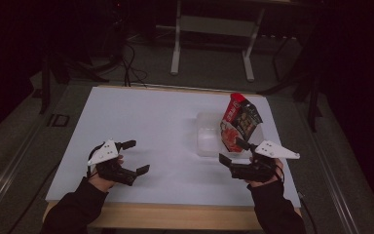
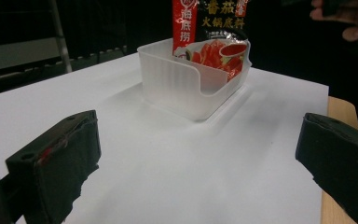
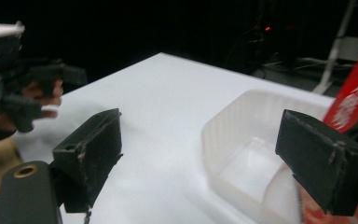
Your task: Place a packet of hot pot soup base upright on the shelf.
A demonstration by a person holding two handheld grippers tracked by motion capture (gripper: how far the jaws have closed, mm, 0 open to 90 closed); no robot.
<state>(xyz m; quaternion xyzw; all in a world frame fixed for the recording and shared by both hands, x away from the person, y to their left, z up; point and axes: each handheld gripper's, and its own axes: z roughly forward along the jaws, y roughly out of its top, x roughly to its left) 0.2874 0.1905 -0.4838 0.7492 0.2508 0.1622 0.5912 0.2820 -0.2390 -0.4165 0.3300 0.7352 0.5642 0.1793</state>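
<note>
just ahead of the right gripper (image 1: 235, 151), whose jaws are spread with nothing between them, a sauce packet (image 1: 237, 123) is stood in a clear tub (image 1: 205, 132); the left gripper (image 1: 135, 157), well apart, is held open too.

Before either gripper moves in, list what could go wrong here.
1. The sauce packet stands tilted in the clear plastic bin, leaning on its wall; a nudge could tip it out.
2. The bin looks light; the open right gripper, close beside it, might shove it across the white sheet.
3. The left gripper is far away, so it cannot steady the bin quickly.
</note>
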